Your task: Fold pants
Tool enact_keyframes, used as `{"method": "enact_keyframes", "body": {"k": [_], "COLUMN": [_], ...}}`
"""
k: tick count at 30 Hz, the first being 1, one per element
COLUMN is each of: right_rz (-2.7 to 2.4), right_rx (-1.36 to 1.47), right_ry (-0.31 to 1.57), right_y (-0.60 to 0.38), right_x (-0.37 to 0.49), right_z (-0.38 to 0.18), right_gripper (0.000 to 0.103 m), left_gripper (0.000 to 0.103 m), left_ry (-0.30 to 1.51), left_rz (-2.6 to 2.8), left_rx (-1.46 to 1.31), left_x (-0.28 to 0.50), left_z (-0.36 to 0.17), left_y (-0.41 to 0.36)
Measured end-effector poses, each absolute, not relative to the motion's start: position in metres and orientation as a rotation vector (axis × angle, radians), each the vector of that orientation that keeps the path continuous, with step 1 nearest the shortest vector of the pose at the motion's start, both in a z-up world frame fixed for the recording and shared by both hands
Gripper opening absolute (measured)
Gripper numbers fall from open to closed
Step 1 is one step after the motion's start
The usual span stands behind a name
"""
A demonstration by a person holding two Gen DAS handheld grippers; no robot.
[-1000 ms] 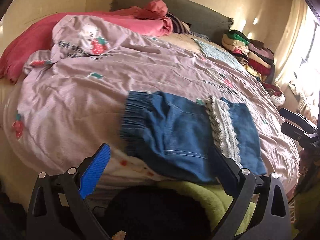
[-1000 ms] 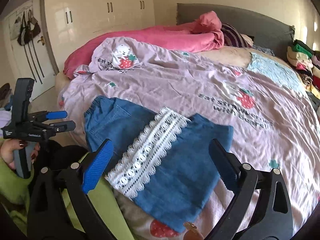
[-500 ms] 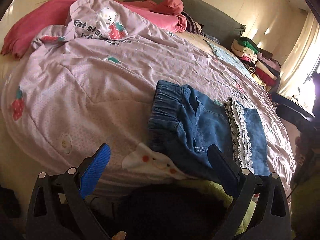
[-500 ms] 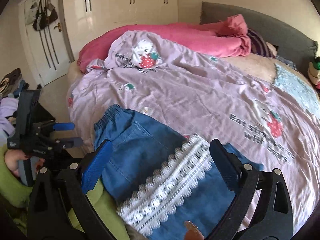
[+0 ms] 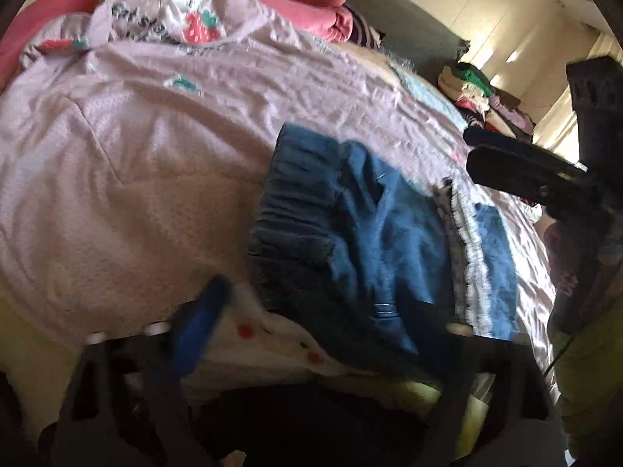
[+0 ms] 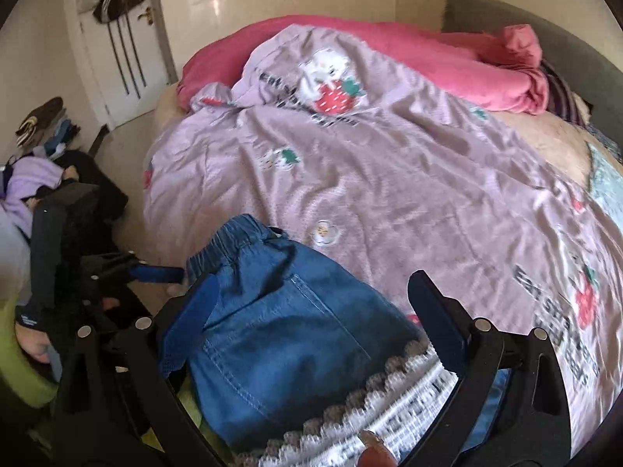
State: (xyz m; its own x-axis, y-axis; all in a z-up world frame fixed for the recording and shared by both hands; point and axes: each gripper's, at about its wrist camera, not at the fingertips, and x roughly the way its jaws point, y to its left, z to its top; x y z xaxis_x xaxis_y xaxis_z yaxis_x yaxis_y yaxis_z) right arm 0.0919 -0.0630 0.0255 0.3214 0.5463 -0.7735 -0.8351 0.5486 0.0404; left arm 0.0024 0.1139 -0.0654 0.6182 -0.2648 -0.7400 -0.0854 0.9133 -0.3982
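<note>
Denim pants (image 6: 280,334) lie on the bed's (image 6: 389,179) near edge, long axis left-right: waistband toward the left gripper (image 6: 155,272), lace hem under the right gripper (image 6: 311,334); both fingers spread, empty.

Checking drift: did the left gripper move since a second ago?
Yes. In the right wrist view the left gripper now sits beside the pants waistband; earlier it was well left of them.

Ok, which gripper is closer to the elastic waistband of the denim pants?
Left. The left gripper sits right beside the waistband, while the right gripper hovers over the back pocket and lace trim, farther along the pants.
</note>
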Motion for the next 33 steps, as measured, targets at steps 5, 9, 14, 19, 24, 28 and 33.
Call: {"method": "enact_keyframes", "body": {"k": [5, 9, 14, 19, 24, 28, 33], "right_rz": [0.994, 1.028, 1.077, 1.133, 1.188, 1.246, 1.282], "right_rx": [-0.448, -0.487, -0.498, -0.483, -0.380, -0.249, -0.108], "right_ry": [0.889, 0.932, 0.990, 1.054, 1.026, 0.975, 0.909], "right_y": [-0.036, -0.011, 0.014, 0.024, 0.000, -0.035, -0.086], "right_x": [0.097, 0.100, 0.102, 0.105, 0.111, 0.112, 0.110], "right_z": [0.009, -0.006, -0.024, -0.041, -0.026, 0.000, 0.028], "right_gripper": [0.092, 0.092, 0.092, 0.057, 0.030, 0.028, 0.028], "left_gripper": [0.059, 0.058, 0.058, 0.058, 0.067, 0.083, 0.093], "left_ry": [0.901, 0.893, 0.884, 0.875, 0.841, 0.811, 0.804], "left_rz": [-0.132, -0.143, -0.151, -0.168, -0.169, -0.197, -0.292], "left_rx": [-0.452, -0.465, -0.474, -0.497, -0.492, -0.446, -0.422], "left_x": [0.002, 0.001, -0.001, -0.002, -0.008, -0.015, -0.013], "left_z": [-0.074, -0.075, -0.075, -0.076, -0.072, -0.055, -0.042], "left_y": [0.118, 0.120, 0.122, 0.125, 0.125, 0.115, 0.094]}}
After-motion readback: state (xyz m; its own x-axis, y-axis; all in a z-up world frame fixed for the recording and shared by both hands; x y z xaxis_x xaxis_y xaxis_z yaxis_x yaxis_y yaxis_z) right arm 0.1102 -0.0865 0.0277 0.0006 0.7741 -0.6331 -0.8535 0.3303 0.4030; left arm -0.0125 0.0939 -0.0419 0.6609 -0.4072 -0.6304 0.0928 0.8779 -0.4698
